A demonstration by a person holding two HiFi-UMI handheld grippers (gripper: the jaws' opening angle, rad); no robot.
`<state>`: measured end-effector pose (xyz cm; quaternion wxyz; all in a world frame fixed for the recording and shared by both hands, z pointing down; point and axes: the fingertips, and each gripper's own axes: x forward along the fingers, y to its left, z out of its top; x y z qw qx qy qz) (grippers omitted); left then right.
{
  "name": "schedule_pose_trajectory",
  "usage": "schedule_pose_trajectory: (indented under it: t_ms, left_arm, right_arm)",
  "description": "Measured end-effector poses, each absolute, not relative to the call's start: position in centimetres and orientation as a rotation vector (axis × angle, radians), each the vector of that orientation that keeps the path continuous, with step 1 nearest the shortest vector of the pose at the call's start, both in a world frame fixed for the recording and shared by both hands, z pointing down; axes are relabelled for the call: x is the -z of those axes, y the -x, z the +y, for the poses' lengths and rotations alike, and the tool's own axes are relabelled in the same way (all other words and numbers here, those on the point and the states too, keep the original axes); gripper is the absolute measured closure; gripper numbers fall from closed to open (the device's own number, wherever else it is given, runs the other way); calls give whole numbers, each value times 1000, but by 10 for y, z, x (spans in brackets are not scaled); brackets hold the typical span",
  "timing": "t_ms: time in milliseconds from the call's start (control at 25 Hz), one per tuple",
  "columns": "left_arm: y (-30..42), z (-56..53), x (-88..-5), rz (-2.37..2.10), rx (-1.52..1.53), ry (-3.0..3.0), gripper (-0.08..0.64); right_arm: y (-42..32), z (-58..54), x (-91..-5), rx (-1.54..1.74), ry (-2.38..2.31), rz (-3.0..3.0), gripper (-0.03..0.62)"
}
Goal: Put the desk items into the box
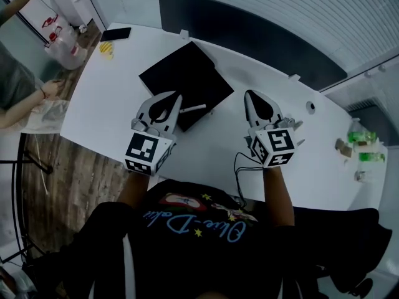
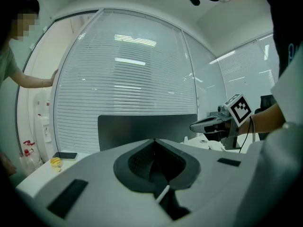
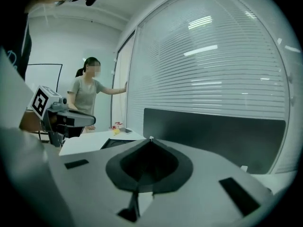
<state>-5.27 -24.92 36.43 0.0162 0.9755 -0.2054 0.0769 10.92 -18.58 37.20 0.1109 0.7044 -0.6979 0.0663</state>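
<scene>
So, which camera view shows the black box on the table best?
The head view: it shows the whole black box from above. The right gripper view catches only a low dark sliver of it at the left; the left gripper view shows nothing clear of it.

The white table (image 1: 106,111) carries a flat black box (image 1: 187,80) near its middle, turned with one corner to the near edge. At the far left corner lies a dark phone (image 1: 116,33), with a small yellow thing (image 1: 106,48) just beside it. Near the right end stand some green things (image 1: 365,139), too small to tell. A thin cable (image 1: 237,167) crosses the near edge.
</scene>
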Motion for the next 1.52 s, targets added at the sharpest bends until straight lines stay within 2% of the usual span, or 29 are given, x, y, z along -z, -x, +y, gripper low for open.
schedule_pose_trajectory:
  t_ms: [880,1520]
  left_arm:
    - [36,-228,-373,-525,-249,-3026,552]
    - [-76,-165,-362,-226,-248,-3101,552]
  right_arm:
    - [-135,-131,-368,-229,-2308,-1903,583]
    - [-227,-37,-376,-307,-2521,-1640,581]
